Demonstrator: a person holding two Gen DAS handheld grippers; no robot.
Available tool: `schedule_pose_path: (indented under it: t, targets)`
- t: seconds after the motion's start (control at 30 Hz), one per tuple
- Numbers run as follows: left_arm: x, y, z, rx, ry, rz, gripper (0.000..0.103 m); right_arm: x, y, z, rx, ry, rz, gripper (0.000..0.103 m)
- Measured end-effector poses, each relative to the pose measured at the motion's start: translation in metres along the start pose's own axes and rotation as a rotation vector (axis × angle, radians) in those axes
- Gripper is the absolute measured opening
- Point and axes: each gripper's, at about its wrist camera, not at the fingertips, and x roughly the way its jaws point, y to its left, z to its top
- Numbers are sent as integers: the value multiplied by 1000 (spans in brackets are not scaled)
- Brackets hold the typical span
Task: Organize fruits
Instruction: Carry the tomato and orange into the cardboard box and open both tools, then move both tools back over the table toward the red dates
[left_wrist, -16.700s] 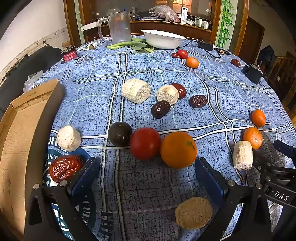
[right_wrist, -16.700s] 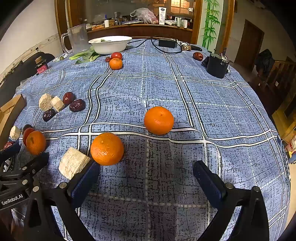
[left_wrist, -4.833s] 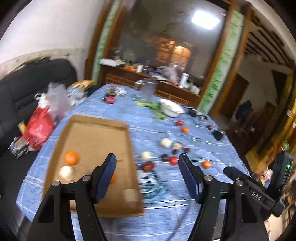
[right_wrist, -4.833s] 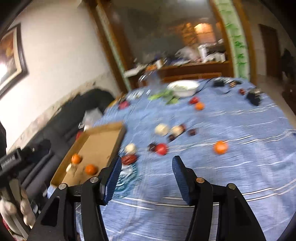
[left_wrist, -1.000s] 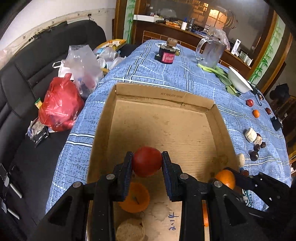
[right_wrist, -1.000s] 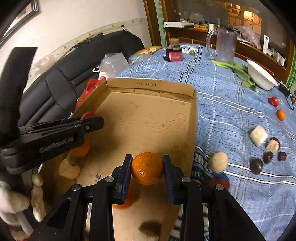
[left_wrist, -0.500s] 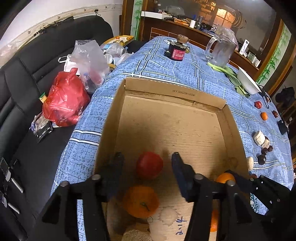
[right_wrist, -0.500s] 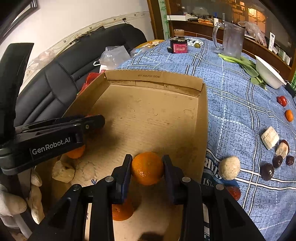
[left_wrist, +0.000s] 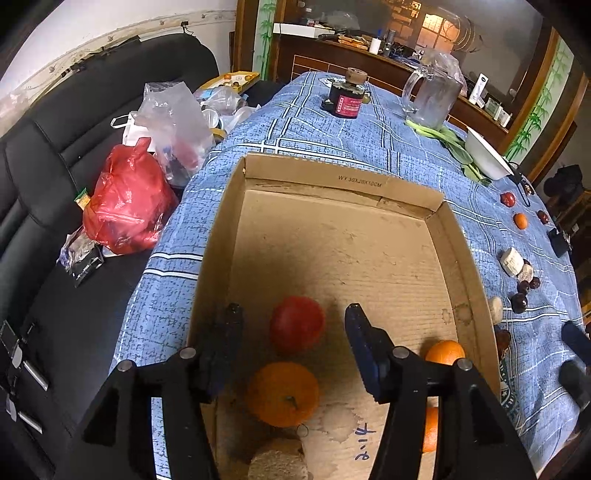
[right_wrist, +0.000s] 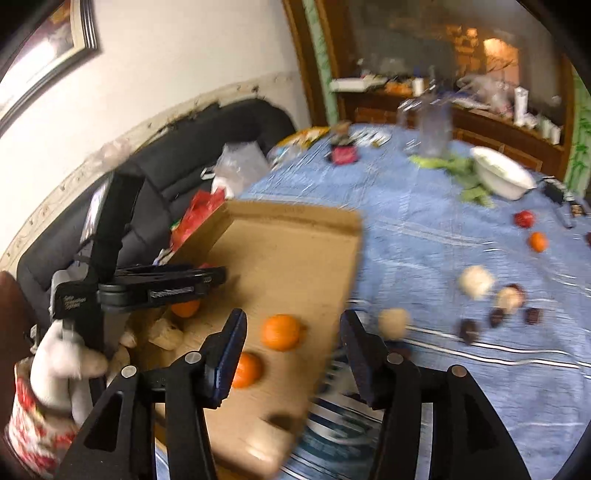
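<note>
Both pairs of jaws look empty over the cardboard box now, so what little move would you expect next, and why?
Probably the left gripper lifts back out of the brown cardboard box. Its jaws have just been opening and stand clear on both sides of the red tomato, which rests on the box floor beside a round orange. More fruit waits on the blue checked tablecloth.

right wrist view motion-blurred, orange (left_wrist: 430, 424) half hidden behind finger

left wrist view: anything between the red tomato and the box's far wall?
Nothing. From the red tomato to the cardboard box's far wall there is only bare, stained cardboard floor, shown in the left wrist view.
</note>
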Motion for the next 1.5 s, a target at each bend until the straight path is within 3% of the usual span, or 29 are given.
schedule_pose_path:
  t: [0.2, 0.3, 0.57, 0.77, 1.0, 1.4, 1.5]
  targets:
    - [-28, 6, -5, -68, -96, -37, 58, -23, -49, -31, 50, 38, -66, 59]
    - [-48, -1, -10, -83, -145, -85, 67, -14, -56, -51, 60, 77, -71, 59]
    - [-65, -61, -25, 54, -160, -140, 69, -8, -92, -64, 162, 80, -87, 59]
    - [-48, -127, -35, 226, -105, -178, 69, -12, -130, -61, 235, 72, -144, 59]
    - [-17, -192, -54, 418, -33, -154, 69, -15, -155, -60, 288, 68, -160, 59]
    - [10, -218, -57, 520, 26, -86, 67, -12, -192, -49, 296, 90, -210, 59]
    - [19, -222, -59, 547, 70, -59, 55, -7, -202, -43, 296, 102, -234, 59]
